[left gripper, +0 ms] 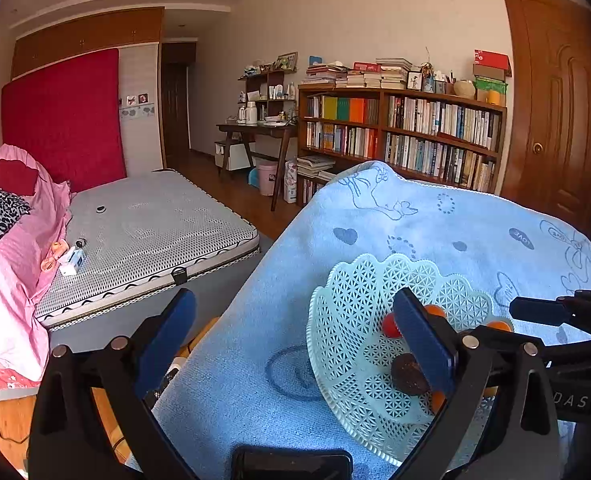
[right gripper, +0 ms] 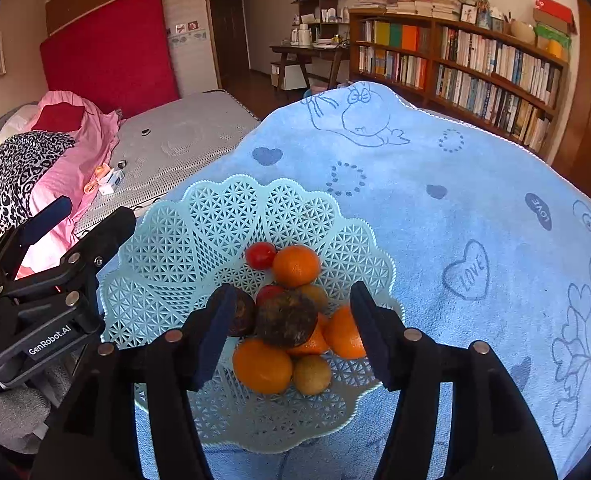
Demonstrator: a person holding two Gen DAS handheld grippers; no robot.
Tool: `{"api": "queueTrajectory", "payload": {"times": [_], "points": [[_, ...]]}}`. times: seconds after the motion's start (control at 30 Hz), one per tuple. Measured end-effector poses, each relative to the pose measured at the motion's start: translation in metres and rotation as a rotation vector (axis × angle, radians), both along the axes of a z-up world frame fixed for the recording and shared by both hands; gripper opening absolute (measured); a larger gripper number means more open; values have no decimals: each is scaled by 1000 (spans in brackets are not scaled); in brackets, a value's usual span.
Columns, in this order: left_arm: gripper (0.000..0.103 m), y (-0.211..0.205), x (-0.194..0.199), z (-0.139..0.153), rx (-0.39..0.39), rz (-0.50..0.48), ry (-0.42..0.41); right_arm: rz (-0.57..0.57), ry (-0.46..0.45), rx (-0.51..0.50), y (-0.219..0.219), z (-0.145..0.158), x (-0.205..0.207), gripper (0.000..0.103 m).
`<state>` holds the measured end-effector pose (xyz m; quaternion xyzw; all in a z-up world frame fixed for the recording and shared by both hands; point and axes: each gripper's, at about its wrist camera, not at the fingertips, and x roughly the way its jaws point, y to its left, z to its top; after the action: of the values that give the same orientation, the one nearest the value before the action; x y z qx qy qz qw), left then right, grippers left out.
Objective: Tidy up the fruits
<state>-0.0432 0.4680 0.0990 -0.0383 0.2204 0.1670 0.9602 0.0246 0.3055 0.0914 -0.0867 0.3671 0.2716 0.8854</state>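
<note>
A pale green lattice basket [right gripper: 199,232] sits on a blue towel [right gripper: 475,184]. Piled in it are several oranges [right gripper: 295,266], two red tomatoes [right gripper: 260,255], two dark brown fruits [right gripper: 286,320] and small brownish-green fruits [right gripper: 312,374]. My right gripper [right gripper: 295,336] hangs open over the pile, its fingers either side of the larger dark fruit without touching it. The left gripper [right gripper: 81,222] is left of the basket. In the left wrist view my left gripper [left gripper: 295,344] is open and empty; its right finger [left gripper: 423,344] hides most of the fruit in the basket [left gripper: 335,320].
The towel [left gripper: 415,220] drapes over a raised surface with its left edge falling away. Beyond lie a grey mattress [left gripper: 155,220], pink bedding [left gripper: 19,248], a bookshelf [left gripper: 435,136], a desk [left gripper: 263,128] and a wooden door [left gripper: 555,100].
</note>
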Motion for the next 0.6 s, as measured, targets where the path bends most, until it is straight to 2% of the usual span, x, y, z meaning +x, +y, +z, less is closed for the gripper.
{"api": "queueTrajectory", "payload": {"times": [0.03,0.1,0.27,0.5,0.6], "points": [[100,-1,0,0,3,-2,1,-4,-8,-3,-2,1,-1,61],[100,-3,-1,-1,13,-4,4,-18,-31,-6,-8,3,-5,73],[100,-11,-1,-3,34,-13,11,-58,-152,-42,-22,8,-24,91],[100,-22,-7,-4,65,-26,18,-70,-252,-84,-35,9,-46,97],[100,-26,-12,-4,73,-34,21,-70,-255,-87,-42,8,-51,98]]}}
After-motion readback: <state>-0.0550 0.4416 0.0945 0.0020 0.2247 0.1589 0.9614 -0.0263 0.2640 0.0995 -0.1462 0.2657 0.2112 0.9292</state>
